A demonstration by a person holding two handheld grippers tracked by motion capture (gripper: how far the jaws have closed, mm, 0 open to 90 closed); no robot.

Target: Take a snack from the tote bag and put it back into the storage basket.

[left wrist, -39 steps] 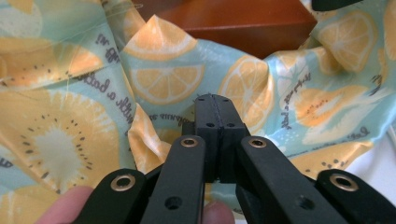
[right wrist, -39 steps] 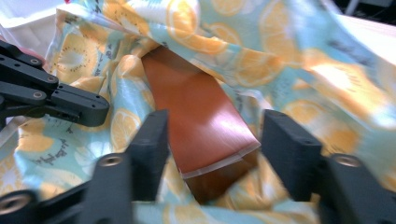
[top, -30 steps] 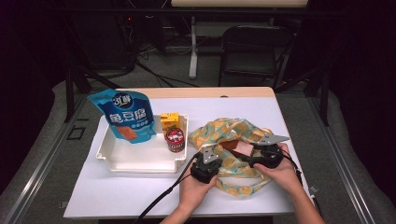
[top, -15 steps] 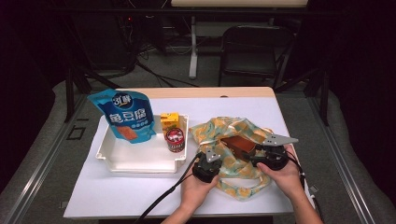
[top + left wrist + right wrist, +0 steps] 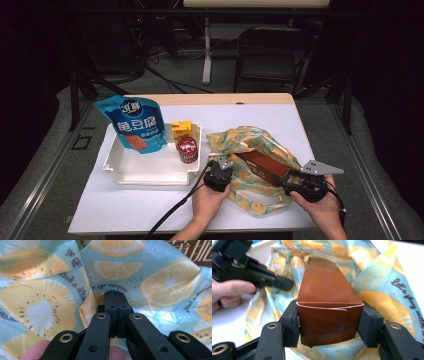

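Note:
A fruit-print cloth bag (image 5: 248, 142) lies on the white table at the right. My left gripper (image 5: 224, 162) is shut on a fold of the bag's cloth (image 5: 45, 305); its jaws (image 5: 115, 293) meet with the fabric pinched between them. A long brown box (image 5: 261, 166) sticks out of the bag's mouth. My right gripper (image 5: 284, 178) is shut on the box's near end (image 5: 324, 287), one pad on each side; its jaws (image 5: 329, 325) have just been closing onto it. The left gripper (image 5: 288, 285) also shows at the upper left of the right gripper view.
A white tray (image 5: 125, 170) stands left of the bag, holding a blue snack pouch (image 5: 135, 125), a yellow carton (image 5: 182, 129) and a dark can (image 5: 188, 150). A black chair (image 5: 272, 50) stands beyond the table's far edge.
My right gripper has moved right and a little up with the brown box, so more of the box shows outside the bag. The left gripper kept its place on the cloth.

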